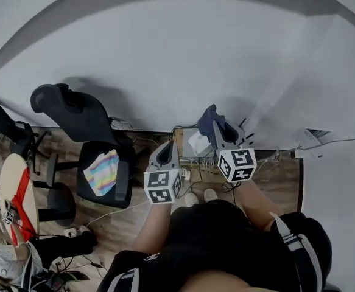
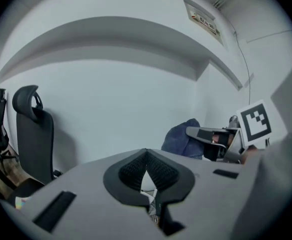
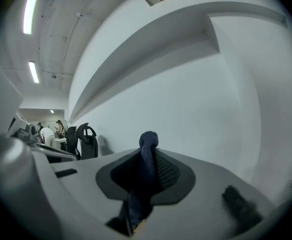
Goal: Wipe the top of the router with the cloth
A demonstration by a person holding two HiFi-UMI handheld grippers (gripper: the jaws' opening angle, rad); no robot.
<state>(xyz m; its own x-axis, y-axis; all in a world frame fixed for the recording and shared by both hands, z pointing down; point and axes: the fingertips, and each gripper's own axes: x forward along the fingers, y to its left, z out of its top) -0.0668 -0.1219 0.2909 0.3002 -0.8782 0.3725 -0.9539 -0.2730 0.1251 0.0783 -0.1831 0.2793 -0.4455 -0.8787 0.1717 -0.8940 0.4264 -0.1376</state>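
My right gripper is shut on a dark blue cloth, which bunches out past its tips. In the right gripper view the cloth stands up between the closed pads and hangs down behind them. My left gripper is held just to the left, shut with nothing in it; its pads meet at the tip. From the left gripper view, the cloth and the right gripper show at right. A small white box with cables around it, apparently the router, lies between and below the two grippers.
A black office chair with a rainbow-coloured cloth on its seat stands to the left. A white wall fills the far side. Cables trail over the wooden floor. A round table is at far left.
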